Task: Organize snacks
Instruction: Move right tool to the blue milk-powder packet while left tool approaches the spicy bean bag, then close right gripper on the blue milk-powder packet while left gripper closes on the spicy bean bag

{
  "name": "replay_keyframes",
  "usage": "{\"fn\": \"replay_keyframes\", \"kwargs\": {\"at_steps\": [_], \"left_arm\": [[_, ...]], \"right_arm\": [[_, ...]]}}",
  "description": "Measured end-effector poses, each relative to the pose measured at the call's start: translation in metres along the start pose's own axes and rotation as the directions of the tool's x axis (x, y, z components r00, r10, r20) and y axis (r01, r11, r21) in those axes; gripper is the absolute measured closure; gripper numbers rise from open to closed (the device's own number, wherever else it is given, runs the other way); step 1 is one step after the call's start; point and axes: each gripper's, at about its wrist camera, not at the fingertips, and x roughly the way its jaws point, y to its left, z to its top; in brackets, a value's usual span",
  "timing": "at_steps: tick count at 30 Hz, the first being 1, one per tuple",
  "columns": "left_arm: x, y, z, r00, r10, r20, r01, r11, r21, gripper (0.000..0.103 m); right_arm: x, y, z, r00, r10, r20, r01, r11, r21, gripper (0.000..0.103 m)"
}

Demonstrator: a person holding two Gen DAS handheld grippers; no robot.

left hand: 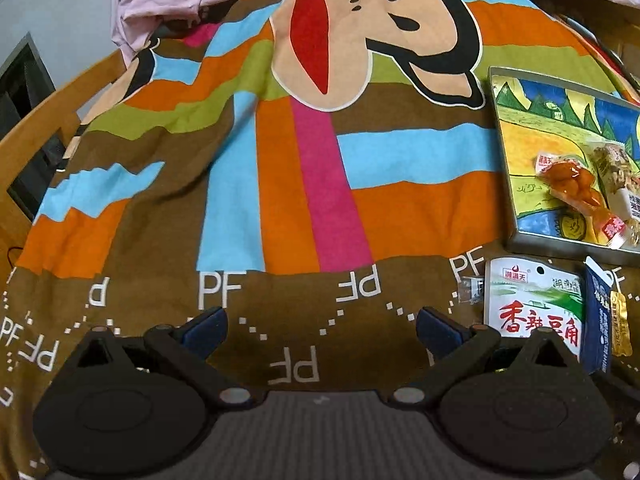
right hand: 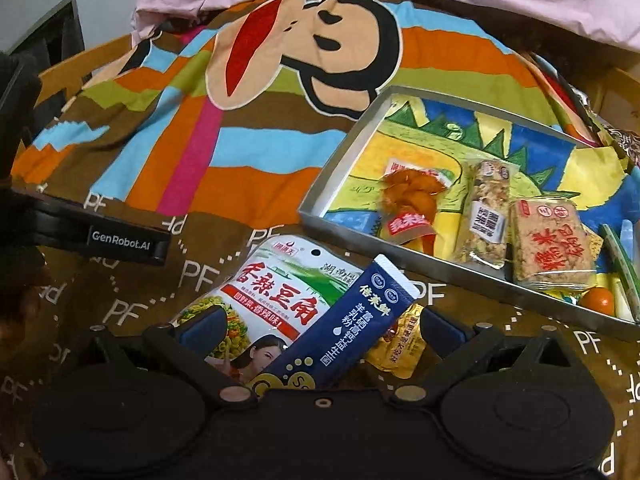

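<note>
- Over on the left, the left gripper (left hand: 322, 326) hangs above the striped bedspread (left hand: 280, 184), jaws spread wide, nothing between them. The only real risk I see there is a fingertip catching a fold of cloth and dragging everything on it.
- Next along is the white pouch (right hand: 276, 300), lying flat on the cloth with the navy stick pack (right hand: 356, 324) slanted across its right side. Those two overlap, so a grab at one could well pull the other along or flip it.
- The right gripper (right hand: 322, 326) is right over that pile, also wide open and holding nothing. The pouch sits by its left finger, the navy pack runs up the middle, and a small gold packet (right hand: 400, 346) is tucked just beside the right finger.
- That gold one looks crinkly and slick, so I'd guess it squirts out of a pinch.
- Far right, the tray (right hand: 340, 204) already holds an orange packet (right hand: 408, 200), a grain bar (right hand: 484, 216) and a rice cake (right hand: 554, 244). It's getting crowded, so a careless drop could land on the rim or tilt the tray on the soft bedding.
</note>
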Motion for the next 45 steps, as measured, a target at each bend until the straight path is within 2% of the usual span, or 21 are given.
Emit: {"fn": "replay_keyframes", "kwargs": {"at_steps": [11,19,26,34,36,38,40,45], "left_arm": [[0.003,-0.013,-0.001,1.0,-0.005,0.021,0.004,0.999,0.054,0.001],[-0.001,-0.016,-0.002,0.999,0.014,0.046,-0.017,0.997,0.079,0.001],[0.0,-0.016,-0.002,0.999,0.007,0.048,-0.011,0.997,0.079,0.001],[-0.005,-0.016,-0.003,0.988,-0.146,0.059,0.143,0.989,0.039,0.001],[-0.007,-0.018,-0.004,0.983,-0.175,0.064,0.172,0.984,0.04,0.001],[-0.007,-0.022,-0.005,0.978,-0.198,0.062,0.195,0.98,0.046,0.001],[-0.008,-0.027,-0.006,0.973,-0.227,0.053,0.224,0.973,0.056,0.001],[-0.008,-0.04,-0.011,0.959,-0.283,0.028,0.279,0.956,0.093,0.001]], "right_arm": [[0.022,-0.006,-0.012,0.994,-0.063,-0.087,0.061,0.998,-0.021,0.001],[0.02,-0.014,-0.019,0.989,-0.109,-0.101,0.106,0.994,-0.027,0.001],[0.023,-0.01,-0.02,0.992,-0.104,-0.065,0.102,0.994,-0.034,0.001],[0.02,-0.028,-0.026,0.994,-0.05,-0.093,0.055,0.997,0.049,0.029],[0.017,-0.028,-0.029,0.995,-0.04,-0.092,0.044,0.998,0.043,0.036],[0.013,-0.027,-0.03,0.995,-0.035,-0.094,0.038,0.999,0.03,0.048],[0.009,-0.026,-0.033,0.993,-0.059,-0.101,0.06,0.998,0.007,0.057],[0.001,-0.034,-0.038,0.989,-0.099,-0.113,0.1,0.995,-0.001,0.056]]}}
